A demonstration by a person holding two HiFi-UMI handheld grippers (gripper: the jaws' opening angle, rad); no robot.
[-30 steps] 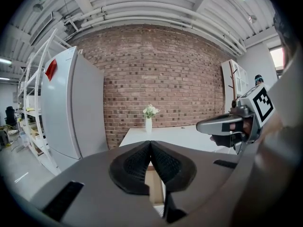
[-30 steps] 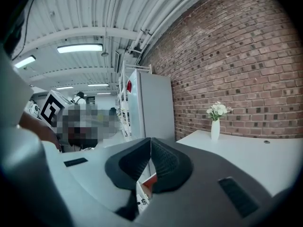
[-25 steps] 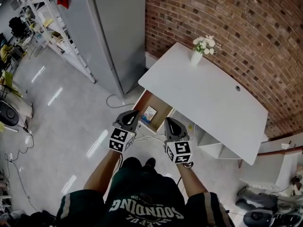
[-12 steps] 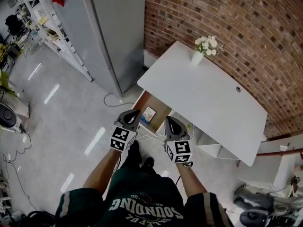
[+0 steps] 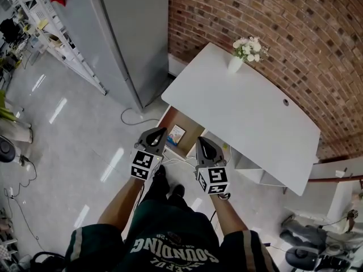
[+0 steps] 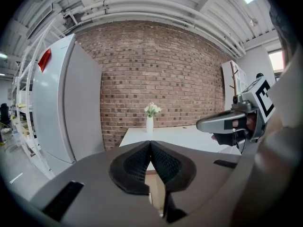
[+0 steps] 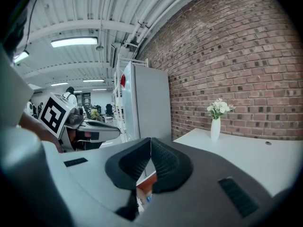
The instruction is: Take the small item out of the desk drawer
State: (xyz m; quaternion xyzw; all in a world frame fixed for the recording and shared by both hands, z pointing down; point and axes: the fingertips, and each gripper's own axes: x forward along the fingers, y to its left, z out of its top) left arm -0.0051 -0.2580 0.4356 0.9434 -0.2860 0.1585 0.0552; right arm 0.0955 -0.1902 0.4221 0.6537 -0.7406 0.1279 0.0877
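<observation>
Surface [image 5: 244,115]: white desk, landmark | drawer [image 5: 191,128]: stands open under surface's near-left edge, exposing contents | left claw [image 5: 159,134], right claw [image 5: 202,143]: both closed tight, empty, poised before surface, judged pre-reach | small item [image 5: 177,134]: lying in drawer, unretrieved.

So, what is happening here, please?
A person stands before the white desk, holding tongs in each hand. The drawer is open, with a small item lying inside. The left tongs and right tongs are both shut and empty, held in front of the drawer; nothing is taken out yet.
</observation>
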